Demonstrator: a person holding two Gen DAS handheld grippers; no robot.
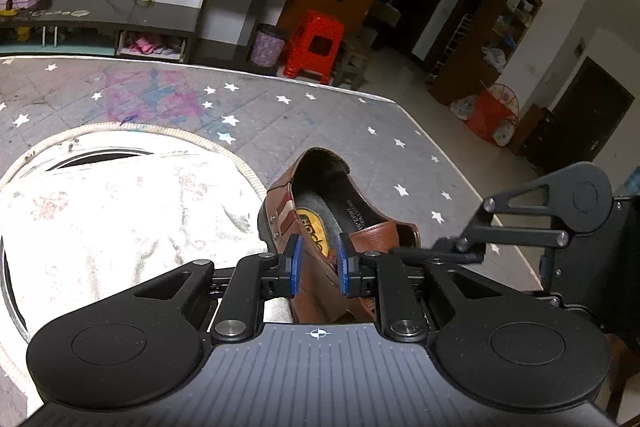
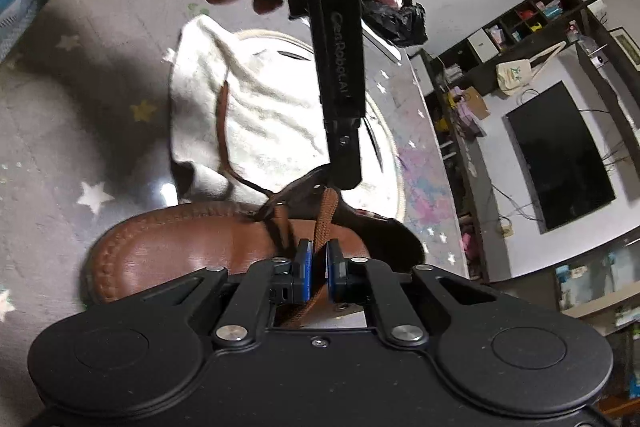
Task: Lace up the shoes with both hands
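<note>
A brown leather shoe [image 1: 320,203] lies on the grey star-patterned mat, seen also in the right wrist view [image 2: 188,243]. My left gripper [image 1: 319,265] is clamped on the shoe's side flap, its blue pads pressed against the leather. In the right wrist view the left gripper [image 2: 346,171] reaches down onto the shoe's eyelet flap. My right gripper [image 2: 318,269] is shut on a brown flat lace [image 2: 324,223] that runs up to an eyelet. The lace's other end [image 2: 222,131] trails over a white towel.
A white towel [image 2: 256,95] lies on a round rope-edged pad [image 1: 120,211] left of the shoe. The grey mat [image 1: 304,123] ends at an edge on the right. A red stool [image 1: 314,45], shelves and a TV stand beyond.
</note>
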